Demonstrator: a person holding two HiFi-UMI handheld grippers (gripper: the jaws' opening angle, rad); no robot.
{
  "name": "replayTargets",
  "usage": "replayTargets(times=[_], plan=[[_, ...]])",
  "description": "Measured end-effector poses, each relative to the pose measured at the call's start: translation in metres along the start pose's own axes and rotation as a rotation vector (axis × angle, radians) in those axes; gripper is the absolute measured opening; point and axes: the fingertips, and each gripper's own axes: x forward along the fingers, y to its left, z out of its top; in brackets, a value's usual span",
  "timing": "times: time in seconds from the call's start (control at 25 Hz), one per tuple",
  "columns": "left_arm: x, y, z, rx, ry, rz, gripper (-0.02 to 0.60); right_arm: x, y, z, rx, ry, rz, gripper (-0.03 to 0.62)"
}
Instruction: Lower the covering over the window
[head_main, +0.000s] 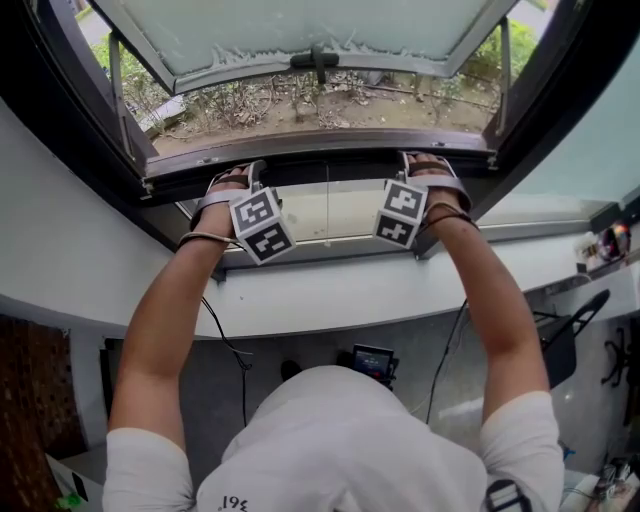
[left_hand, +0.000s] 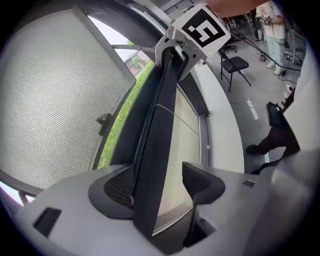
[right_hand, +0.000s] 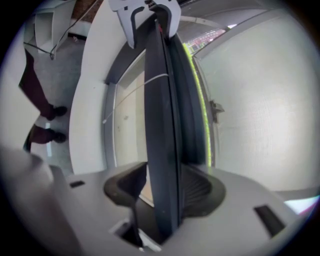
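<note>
1. White shirt (head_main: 330, 430) fills the near part of the head view; beyond it the left gripper (head_main: 238, 178) and right gripper (head_main: 430, 165) sit on the covering's dark bar (head_main: 330, 168), which runs level from one set of jaws to the other; past the jaws the window sash (head_main: 310, 30) stands swung outward over shrubs (head_main: 260, 100); on the near side of the jaws lies a pale panel (head_main: 340, 210), then the white sill (head_main: 400, 285).
2. Left gripper view: jaws wide apart; the dark bar runs up between them, lying against the sash-side pad (left_hand: 120, 187); the room-side pad (left_hand: 202, 182) stands clear of it with a plain gap; nothing is clamped; the right gripper straddles the bar at its far end.
3. Right gripper view: jaws apart, less widely; the dark bar stands between them against the sash-side pad (right_hand: 197, 187); a pale sliver shows between it and the room-side pad (right_hand: 125, 182); no grip.
</note>
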Motion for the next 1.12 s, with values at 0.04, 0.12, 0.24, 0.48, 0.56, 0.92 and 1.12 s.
replayTargets(times=[0.04, 0.12, 0.24, 0.48, 0.56, 0.92, 1.12], plan=[[0.0003, 0.0002, 0.0000, -0.001, -0.002, 0.005, 0.295, 0.0003, -0.0002, 0.0000, -0.001, 0.005, -0.002, 0.207], [0.0004, 0.0014, 0.0004, -0.002, -0.007, 0.009, 0.295, 0.0007, -0.0012, -0.0003, 0.001, 0.005, -0.007, 0.207], [0.0011, 0.0018, 0.0011, -0.004, -0.013, 0.010, 0.295, 0.0013, -0.0011, -0.0006, 0.003, 0.011, -0.008, 0.207], [0.0028, 0.0027, 0.0017, -0.003, -0.018, 0.036, 0.295, 0.0024, -0.0041, 0.0002, -0.006, 0.028, -0.040, 0.207], [0.0031, 0.0017, 0.0013, 0.005, -0.010, 0.048, 0.296, 0.0037, -0.0020, 0.0000, -0.013, 0.039, -0.050, 0.207], [0.0016, 0.0012, 0.0014, 0.016, 0.002, 0.004, 0.295, 0.0025, 0.0021, -0.0023, -0.081, 0.075, -0.002, 0.212], [0.0012, 0.0011, 0.0012, 0.052, 0.022, -0.006, 0.295, 0.0044, 0.0032, -0.0039, -0.064, 0.116, -0.028, 0.235]])
